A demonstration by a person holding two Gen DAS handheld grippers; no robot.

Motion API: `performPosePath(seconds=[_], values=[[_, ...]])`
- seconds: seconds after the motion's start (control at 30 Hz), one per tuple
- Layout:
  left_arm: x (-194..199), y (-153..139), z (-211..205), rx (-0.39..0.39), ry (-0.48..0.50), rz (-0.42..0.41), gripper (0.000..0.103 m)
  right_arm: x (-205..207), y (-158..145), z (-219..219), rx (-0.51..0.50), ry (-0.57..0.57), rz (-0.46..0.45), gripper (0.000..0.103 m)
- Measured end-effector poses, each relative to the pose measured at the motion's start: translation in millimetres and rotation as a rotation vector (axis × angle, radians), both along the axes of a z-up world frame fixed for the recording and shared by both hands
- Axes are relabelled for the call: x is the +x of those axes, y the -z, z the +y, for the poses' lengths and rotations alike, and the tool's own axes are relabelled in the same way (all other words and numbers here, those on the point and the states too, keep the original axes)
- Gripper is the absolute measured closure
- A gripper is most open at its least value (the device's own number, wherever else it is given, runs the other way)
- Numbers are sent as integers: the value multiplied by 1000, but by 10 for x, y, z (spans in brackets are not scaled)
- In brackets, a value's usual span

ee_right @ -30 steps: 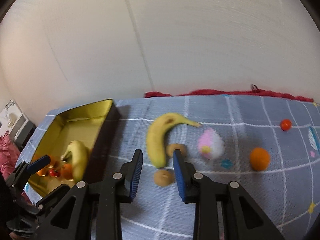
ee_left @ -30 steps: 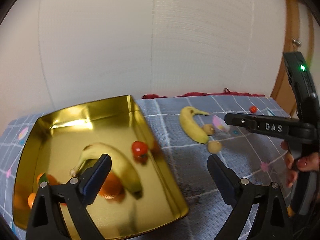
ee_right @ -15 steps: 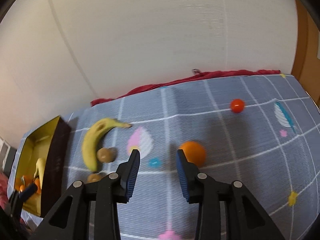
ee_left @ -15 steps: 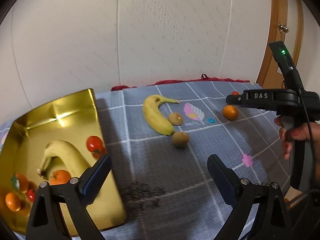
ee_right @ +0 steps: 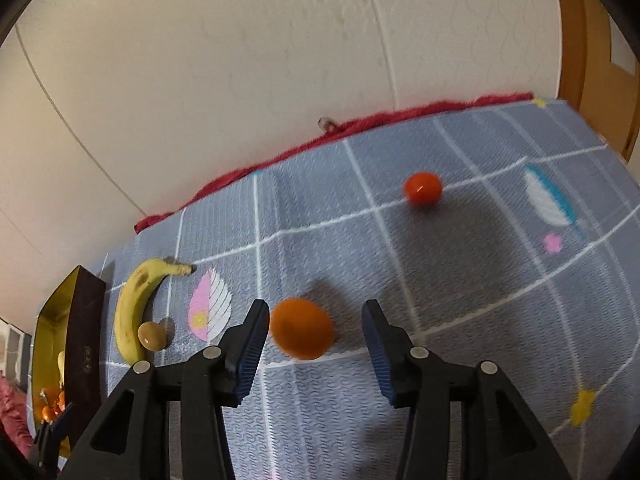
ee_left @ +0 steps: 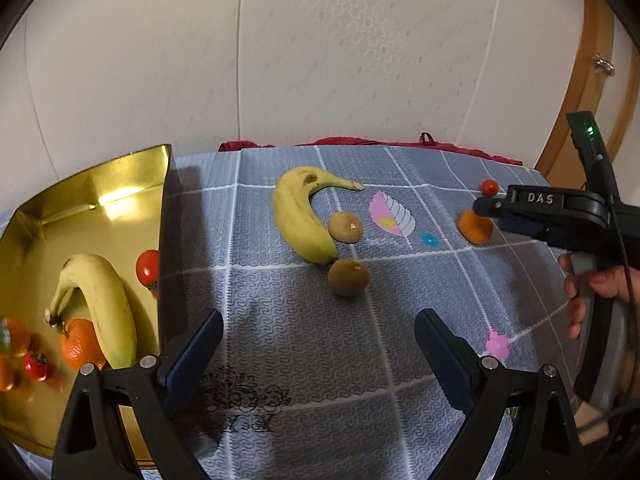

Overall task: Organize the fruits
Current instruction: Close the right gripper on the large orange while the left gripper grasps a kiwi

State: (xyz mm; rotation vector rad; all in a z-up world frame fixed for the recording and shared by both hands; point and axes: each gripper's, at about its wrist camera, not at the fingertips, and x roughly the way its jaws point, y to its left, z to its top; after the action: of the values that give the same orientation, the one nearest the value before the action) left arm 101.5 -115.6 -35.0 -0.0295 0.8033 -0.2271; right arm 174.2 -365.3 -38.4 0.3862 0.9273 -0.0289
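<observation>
Fruits lie scattered on a grey patterned bench cover (ee_left: 304, 344), and some already sit in the gold tin (ee_left: 100, 184) at the left of the left wrist view. Inside the tin are a banana (ee_left: 100, 304), a mandarin (ee_left: 78, 344) touching it, and small red tomatoes (ee_left: 147, 267). On the cover, a second banana (ee_left: 300, 216) curves near the centre, with one kiwi (ee_left: 345, 227) tucked against its inner side and another kiwi (ee_left: 348, 277) just below its lower tip. A printed pink leaf (ee_left: 390, 214) lies to their right.

In the right wrist view the right claw (ee_right: 314, 340) is spread open, its blue pads on either side of an orange (ee_right: 302, 334) in the lower centre; the left pad is just beside the fruit, the right pad apart from it. A red tomato (ee_right: 423, 188) rests well beyond, toward the upper right. Nothing stands between the claw and the orange.

The left claw (ee_left: 318, 350) is released and wide, hovering over bare cover beside the tin's right wall. A hand (ee_left: 596, 292) at the right edge grips the right tool's handle.
</observation>
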Motion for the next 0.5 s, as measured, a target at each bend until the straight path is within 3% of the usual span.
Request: performPosePath(seconds=[0.27, 0.37, 0.5], values=[[80, 6, -71, 10, -13, 4, 6, 136, 190, 267, -57, -68, 41, 54], [135, 30, -82, 6, -23, 16, 6, 124, 182, 326, -91, -87, 35, 66], [233, 87, -103, -2, -39, 43, 6, 94, 180, 357, -89, -103, 38, 66]])
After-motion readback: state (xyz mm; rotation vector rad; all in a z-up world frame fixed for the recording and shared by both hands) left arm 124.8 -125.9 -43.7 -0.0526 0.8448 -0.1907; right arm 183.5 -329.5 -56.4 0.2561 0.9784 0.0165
